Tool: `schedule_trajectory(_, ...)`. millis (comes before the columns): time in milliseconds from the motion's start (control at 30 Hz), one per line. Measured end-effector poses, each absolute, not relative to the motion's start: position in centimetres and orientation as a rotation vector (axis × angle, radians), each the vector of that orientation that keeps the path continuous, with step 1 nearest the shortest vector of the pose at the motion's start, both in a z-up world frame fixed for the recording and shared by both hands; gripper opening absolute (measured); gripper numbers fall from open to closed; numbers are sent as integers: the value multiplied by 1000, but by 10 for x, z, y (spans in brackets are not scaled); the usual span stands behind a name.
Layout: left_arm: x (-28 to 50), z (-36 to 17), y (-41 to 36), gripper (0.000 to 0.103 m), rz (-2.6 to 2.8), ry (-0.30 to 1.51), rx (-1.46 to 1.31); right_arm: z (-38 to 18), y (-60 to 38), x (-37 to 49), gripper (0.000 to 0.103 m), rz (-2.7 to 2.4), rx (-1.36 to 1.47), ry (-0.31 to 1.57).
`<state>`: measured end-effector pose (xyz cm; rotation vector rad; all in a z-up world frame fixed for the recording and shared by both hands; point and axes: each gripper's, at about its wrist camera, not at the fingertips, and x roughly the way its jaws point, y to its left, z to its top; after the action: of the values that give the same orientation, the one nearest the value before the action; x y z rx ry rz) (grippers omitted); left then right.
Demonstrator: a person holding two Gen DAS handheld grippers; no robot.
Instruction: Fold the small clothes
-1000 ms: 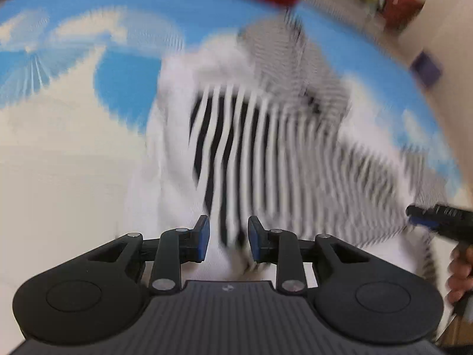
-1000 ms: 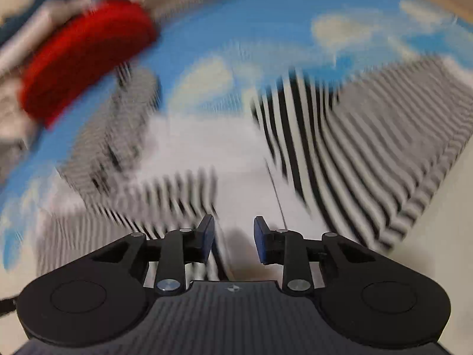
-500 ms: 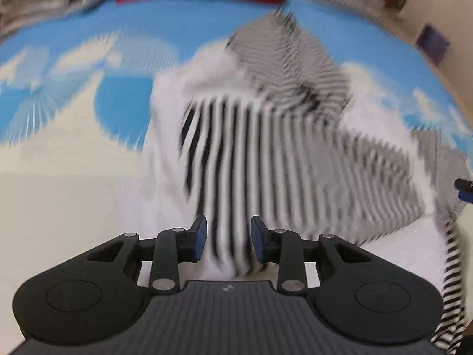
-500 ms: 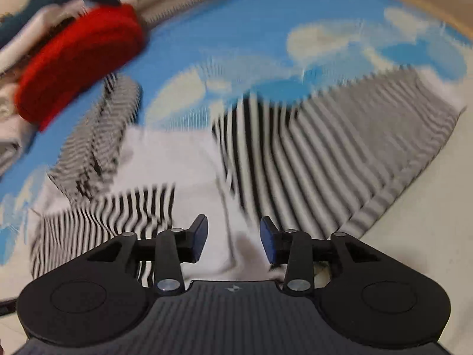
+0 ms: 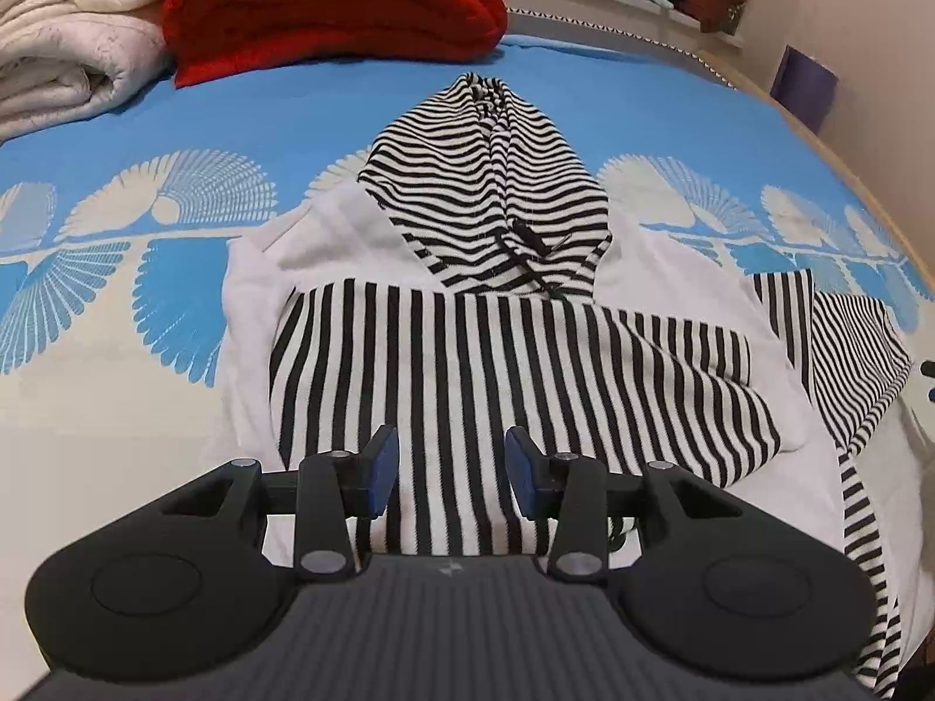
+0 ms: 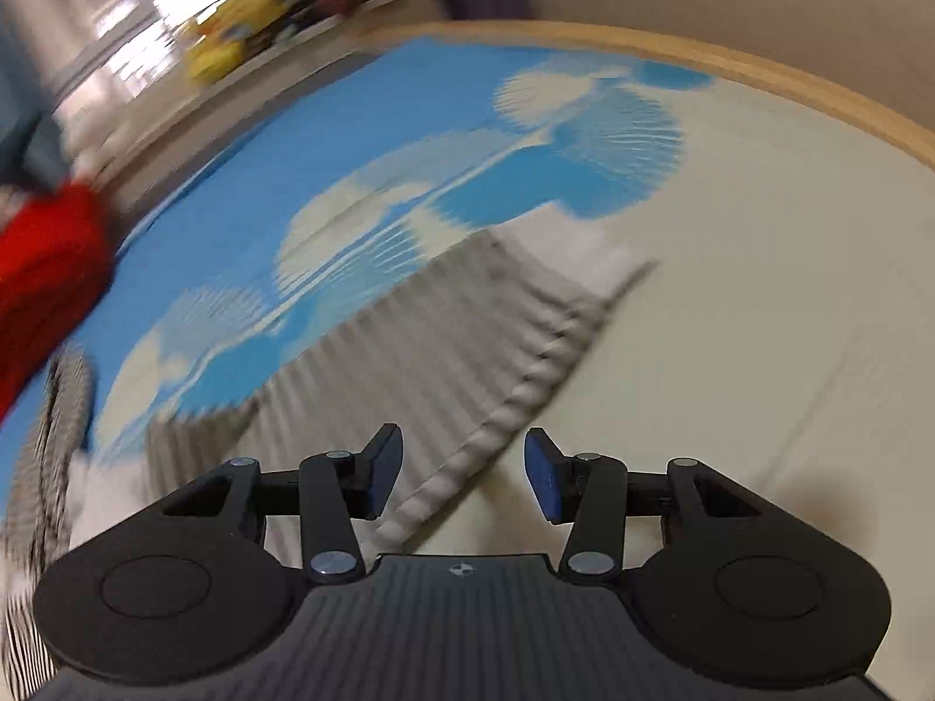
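1. One striped hoodie [image 5: 514,362] lies flat on the blue-and-white bedspread [image 5: 105,304] — hood toward the far end, one sleeve folded across its front.
2. Left gripper [image 5: 450,461] — fingers apart, holding nothing, above the folded sleeve.
3. Right gripper [image 6: 461,467] — fingers apart, over the other sleeve's cuff [image 6: 526,385]; view blurred.
4. One red blanket [image 5: 333,6], one white blanket [image 5: 70,29] beyond.

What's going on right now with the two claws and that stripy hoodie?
Left gripper open, above the striped hoodie. Right gripper open, empty, over its ribbed hem. One sleeve folded across. Nothing in the way.
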<state>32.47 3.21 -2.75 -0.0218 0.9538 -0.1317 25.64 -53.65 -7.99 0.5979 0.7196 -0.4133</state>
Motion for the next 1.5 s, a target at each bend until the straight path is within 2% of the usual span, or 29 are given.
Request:
schedule_trajectory(233, 333, -28, 28, 45, -115, 968, -48, -114, -580, 266, 49, -507, 791, 661)
schedule_trajectory(533, 334, -26, 22, 46, -112, 975, -63, -130, -574, 287, 48, -550, 754, 648)
schedule_trajectory(600, 335, -27, 20, 46, -106, 984, -63, -130, -572, 288, 40, -557, 739, 641)
schedule_trajectory(667, 335, -26, 17, 46, -108, 986, -66, -130, -571, 288, 26, -566, 738, 637)
schedule_trajectory(767, 334, -26, 15, 46, -116, 986, -69, -131, -572, 285, 17, -581, 762, 633)
schedule_trajectory(967, 331, -28, 17, 46, -112, 989, -61, -131, -575, 280, 4, -625, 800, 621)
schedule_trajectory(1100, 328, -23, 21, 46, -118, 981, -69, -126, -569, 280, 1, -658, 807, 600)
schedule_trajectory(1200, 325, -20, 26, 46, -118, 972, -72, -107, -555, 284, 0, -684, 761, 559)
schedule_trajectory(1300, 323, -14, 38, 46, -106, 962, -89, -65, -513, 298, 0, -628, 575, 473)
schedule_trajectory(1500, 316, -3, 72, 46, -60, 942, -139, 26, -327, 310, 1, -124, 229, 286)
